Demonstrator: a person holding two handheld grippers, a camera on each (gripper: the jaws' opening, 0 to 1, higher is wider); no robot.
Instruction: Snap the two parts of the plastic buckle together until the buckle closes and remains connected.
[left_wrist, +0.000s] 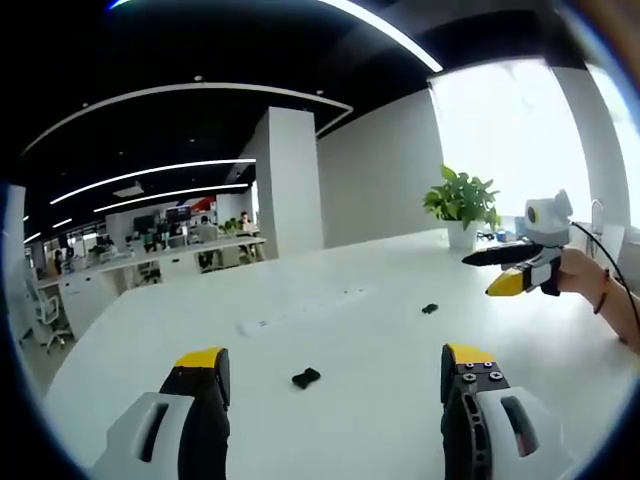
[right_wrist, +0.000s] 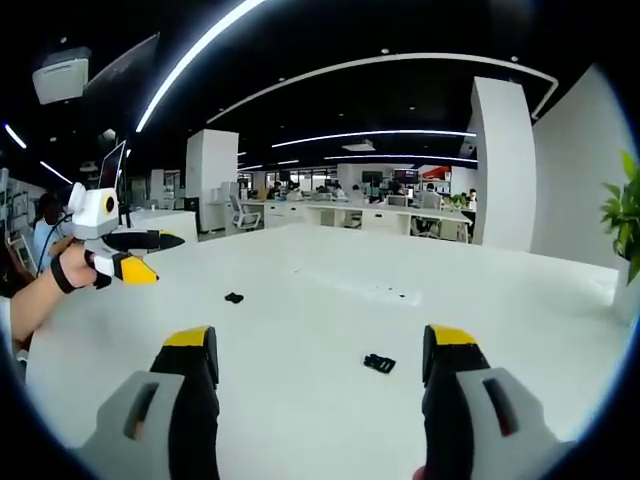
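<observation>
White table (left_wrist: 350, 330), two small dark buckle parts (left_wrist: 306, 378) (left_wrist: 430, 309), details indistinct

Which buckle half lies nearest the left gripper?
On the long white table, look just ahead of the left gripper, between its yellow-tipped fingers. The near buckle half lies there, small and black; the other buckle half lies farther off, toward the potted plant.

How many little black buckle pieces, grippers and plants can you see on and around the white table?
Black buckle pieces: 2, one near, one farther
Grippers: 2, left gripper, right gripper
Potted plants: 1
Total: 5
</observation>
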